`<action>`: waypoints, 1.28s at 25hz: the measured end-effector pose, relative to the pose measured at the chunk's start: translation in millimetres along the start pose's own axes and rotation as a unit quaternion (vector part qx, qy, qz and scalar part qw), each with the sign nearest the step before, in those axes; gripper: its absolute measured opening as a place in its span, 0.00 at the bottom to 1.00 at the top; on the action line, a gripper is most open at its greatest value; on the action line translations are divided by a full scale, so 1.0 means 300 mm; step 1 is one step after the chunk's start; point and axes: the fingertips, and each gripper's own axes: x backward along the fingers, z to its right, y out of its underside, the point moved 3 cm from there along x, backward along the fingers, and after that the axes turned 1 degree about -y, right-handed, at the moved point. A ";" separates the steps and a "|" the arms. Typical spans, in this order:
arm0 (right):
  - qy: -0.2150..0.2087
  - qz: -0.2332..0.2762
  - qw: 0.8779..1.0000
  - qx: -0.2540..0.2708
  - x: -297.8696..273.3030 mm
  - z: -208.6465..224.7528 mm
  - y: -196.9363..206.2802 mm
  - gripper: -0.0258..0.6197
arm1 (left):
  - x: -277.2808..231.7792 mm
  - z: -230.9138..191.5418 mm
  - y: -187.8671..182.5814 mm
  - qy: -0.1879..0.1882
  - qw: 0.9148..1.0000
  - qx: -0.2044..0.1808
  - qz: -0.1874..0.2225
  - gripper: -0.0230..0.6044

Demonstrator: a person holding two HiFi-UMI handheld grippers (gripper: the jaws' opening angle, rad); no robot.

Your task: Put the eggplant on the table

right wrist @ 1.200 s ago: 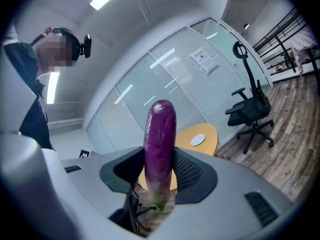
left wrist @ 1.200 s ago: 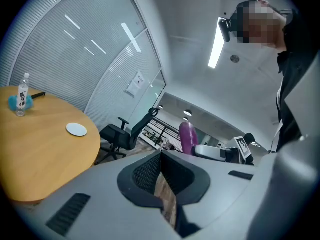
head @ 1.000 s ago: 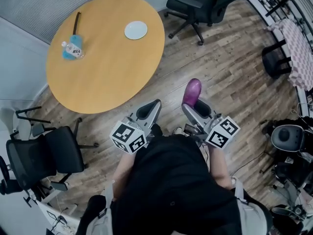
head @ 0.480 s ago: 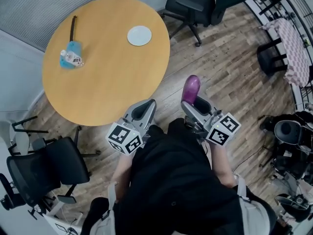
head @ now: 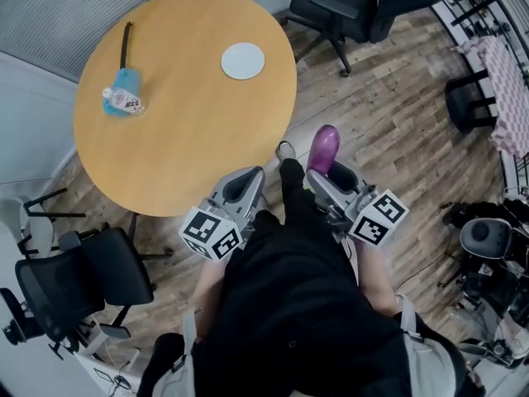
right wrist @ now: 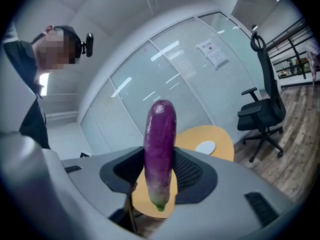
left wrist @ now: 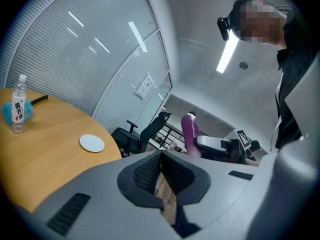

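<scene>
- The right gripper (right wrist: 159, 176) is gripping the eggplant (right wrist: 160, 154) between its jaws, which are standing wide on the purple body.
- The eggplant is sitting upright in that grip, with its rounded end rising above the jaws and its pale, green-tipped stem end pointing down below them.
- In the head view the eggplant (head: 323, 149) is hanging over the wooden floor (head: 388, 131), near the edge of the round bench (head: 182, 131) but not over it.
- The left gripper (left wrist: 162, 176) is keeping its jaws drawn together at the tips, with nothing between them; only a sliver of floor is showing through the gap behind them.
- In the head view the left gripper (head: 241, 187) is lying just off the bench's near edge, beside the right gripper (head: 329, 179).
- A white plate (head: 243, 60) is resting on the far side of the bench.
- A clear bottle (head: 124, 100) is lying on a blue brush with a dark handle (head: 126, 44) at the bench's left side, well apart from the plate.
- Black office chairs are standing beyond the bench (head: 335, 2) and at its near left (head: 83, 279).
</scene>
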 end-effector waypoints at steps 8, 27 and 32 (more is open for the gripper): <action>-0.065 -0.007 0.998 -0.003 -0.205 0.183 -0.187 0.33 | -0.160 -0.102 -0.144 -0.055 0.998 0.001 0.025 0.06; -0.183 -0.137 0.973 0.042 -0.631 0.517 -0.381 0.33 | -0.446 -0.220 -0.309 -0.180 0.981 0.022 0.073 0.06; -0.206 -0.170 0.962 0.049 -0.748 0.554 -0.375 0.33 | -0.467 -0.226 -0.319 -0.208 0.975 0.032 0.076 0.06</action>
